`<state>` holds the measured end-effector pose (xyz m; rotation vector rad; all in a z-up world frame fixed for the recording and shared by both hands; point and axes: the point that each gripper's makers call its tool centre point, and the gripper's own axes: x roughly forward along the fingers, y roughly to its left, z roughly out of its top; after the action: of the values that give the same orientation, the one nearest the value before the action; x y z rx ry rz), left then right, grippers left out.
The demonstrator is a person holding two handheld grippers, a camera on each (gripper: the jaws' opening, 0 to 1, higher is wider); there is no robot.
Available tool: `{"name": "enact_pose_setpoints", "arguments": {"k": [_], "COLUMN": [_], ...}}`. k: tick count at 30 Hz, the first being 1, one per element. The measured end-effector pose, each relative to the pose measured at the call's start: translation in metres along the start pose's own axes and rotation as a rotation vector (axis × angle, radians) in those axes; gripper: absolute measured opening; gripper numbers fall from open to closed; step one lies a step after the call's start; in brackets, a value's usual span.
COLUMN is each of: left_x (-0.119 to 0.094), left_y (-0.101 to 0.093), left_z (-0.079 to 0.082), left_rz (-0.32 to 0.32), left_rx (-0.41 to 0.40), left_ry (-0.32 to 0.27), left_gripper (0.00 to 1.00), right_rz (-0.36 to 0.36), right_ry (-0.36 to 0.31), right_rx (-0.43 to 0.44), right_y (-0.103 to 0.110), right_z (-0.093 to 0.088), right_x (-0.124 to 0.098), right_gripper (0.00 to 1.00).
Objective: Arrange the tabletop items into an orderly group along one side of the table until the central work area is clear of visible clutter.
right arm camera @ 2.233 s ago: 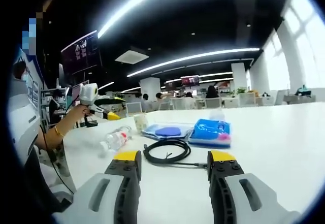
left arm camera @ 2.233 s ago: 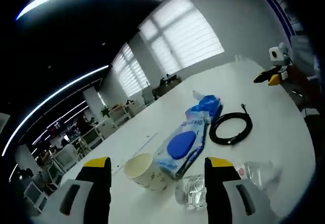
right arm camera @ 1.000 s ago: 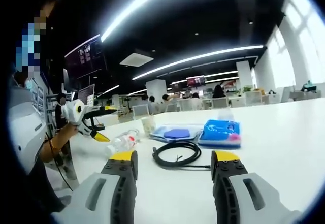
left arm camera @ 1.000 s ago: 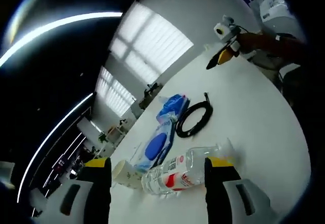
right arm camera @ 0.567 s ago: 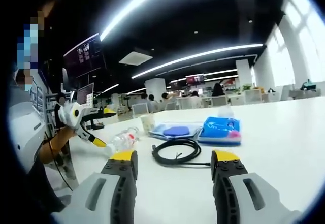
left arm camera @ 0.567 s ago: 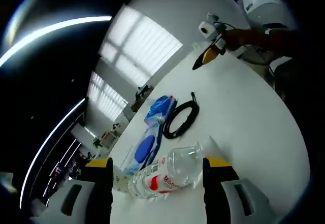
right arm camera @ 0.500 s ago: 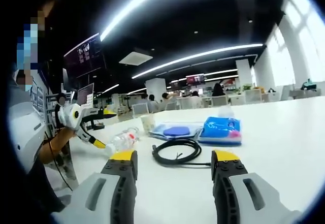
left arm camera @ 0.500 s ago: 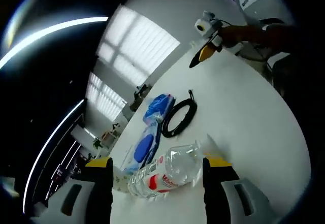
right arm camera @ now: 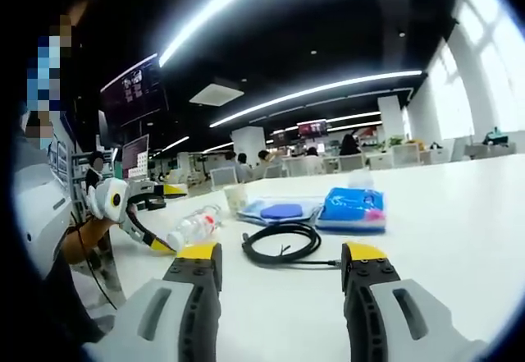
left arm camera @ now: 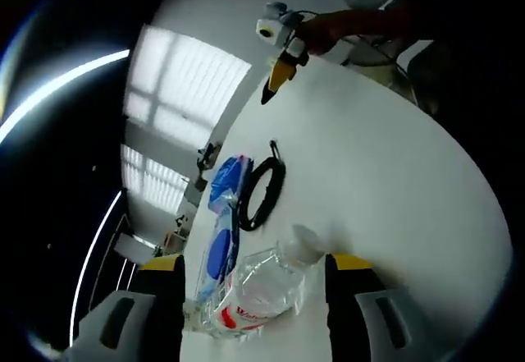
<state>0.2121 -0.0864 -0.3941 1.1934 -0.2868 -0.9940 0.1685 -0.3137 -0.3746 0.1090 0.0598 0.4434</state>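
Left gripper closing in on the bottle; right gripper idle over open table.

In the right gripper view I see, left to right, my left gripper (right arm camera: 160, 245), jaws spread either side of one clear water bottle (right arm camera: 191, 226) lying on its side, one paper cup (right arm camera: 235, 197), one flat blue-and-white pack (right arm camera: 279, 211), one coiled black cable (right arm camera: 285, 242) and one blue wipes pack (right arm camera: 350, 208). The white table (right arm camera: 443, 239) lies bare toward its right edge, with open room there. My right gripper (right arm camera: 280, 263) hangs open, holding nothing. In the left gripper view the bottle (left arm camera: 258, 292) sits between the left gripper's (left arm camera: 253, 265) open jaws, nearer than half a second ago.
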Motion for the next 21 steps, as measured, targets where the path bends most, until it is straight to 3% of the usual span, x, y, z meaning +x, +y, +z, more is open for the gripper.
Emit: {"name": "enact_pose_setpoints", "arguments": {"k": [4,21], "left_x": [0.001,0.005], "left_y": [-0.003,-0.014], "left_z": [0.005,0.017], "left_rz": [-0.033,-0.112], "left_rx": [0.02,0.275], "left_ry": [-0.012,0.007], "left_gripper": [0.64,0.55], "right_rz": [-0.001,-0.018], "right_ry": [0.0,-0.002], "right_rx": [0.005,0.013], "right_y": [-0.001,-0.006], "right_z": [-0.002,-0.004], "right_x": [-0.001,-0.006], "right_gripper": [0.57,0.56]}}
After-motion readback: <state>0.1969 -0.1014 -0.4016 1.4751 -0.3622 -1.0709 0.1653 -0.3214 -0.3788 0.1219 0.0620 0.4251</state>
